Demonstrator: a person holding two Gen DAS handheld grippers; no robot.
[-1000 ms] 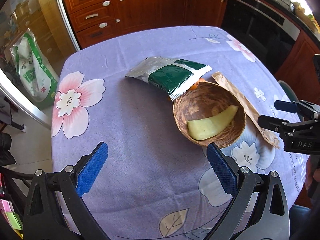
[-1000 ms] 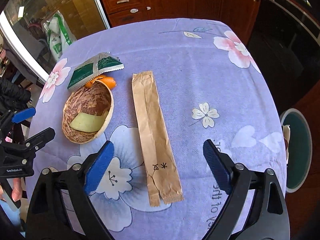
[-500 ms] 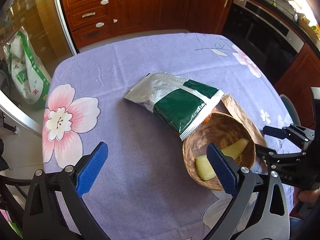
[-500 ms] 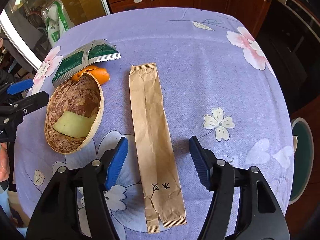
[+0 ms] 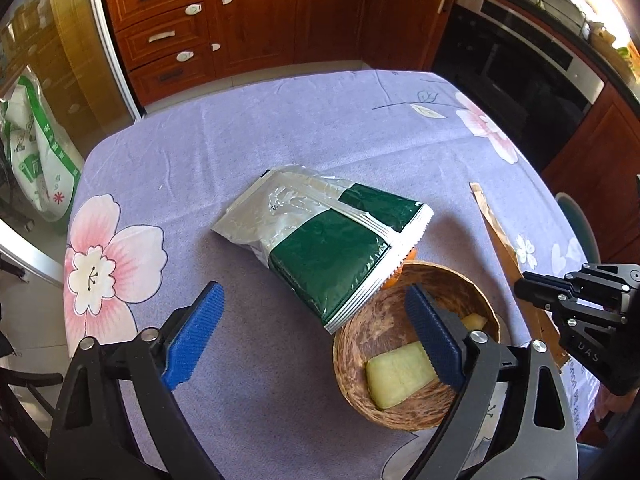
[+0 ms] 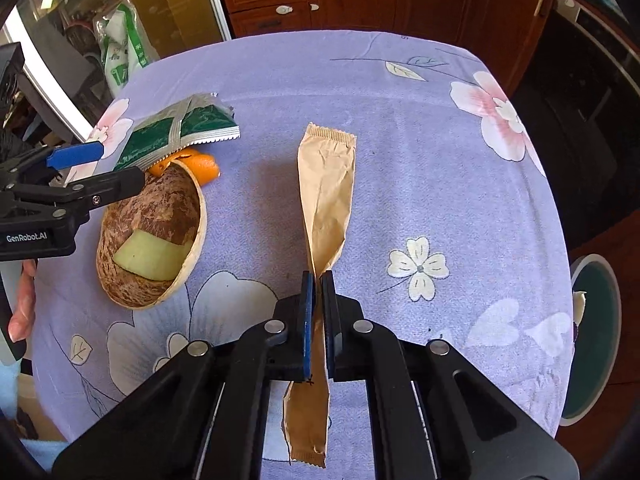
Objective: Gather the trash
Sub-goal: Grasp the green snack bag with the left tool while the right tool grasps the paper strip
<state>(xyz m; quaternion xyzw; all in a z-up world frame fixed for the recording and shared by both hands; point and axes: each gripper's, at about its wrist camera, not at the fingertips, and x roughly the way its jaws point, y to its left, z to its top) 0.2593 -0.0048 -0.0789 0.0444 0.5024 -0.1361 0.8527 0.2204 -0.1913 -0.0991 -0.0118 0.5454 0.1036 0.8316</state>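
Now the right gripper (image 6: 318,280), spread wide a moment ago, pinches the brown paper sleeve (image 6: 326,184); the left gripper (image 5: 312,320) stays spread, nearer the green snack bag (image 5: 328,240).

Trash items, as I see them:
Brown paper sleeve (image 6: 326,184) pinched mid-length, twisted. Green-silver wrapper (image 5: 328,246) leans on wooden bowl (image 5: 374,322) rim, orange peel (image 6: 198,164) beneath; pale rind (image 5: 400,374) inside bowl.

Both wrist cameras look down closely, sharing the bowl (image 5: 416,344) (image 6: 152,236).
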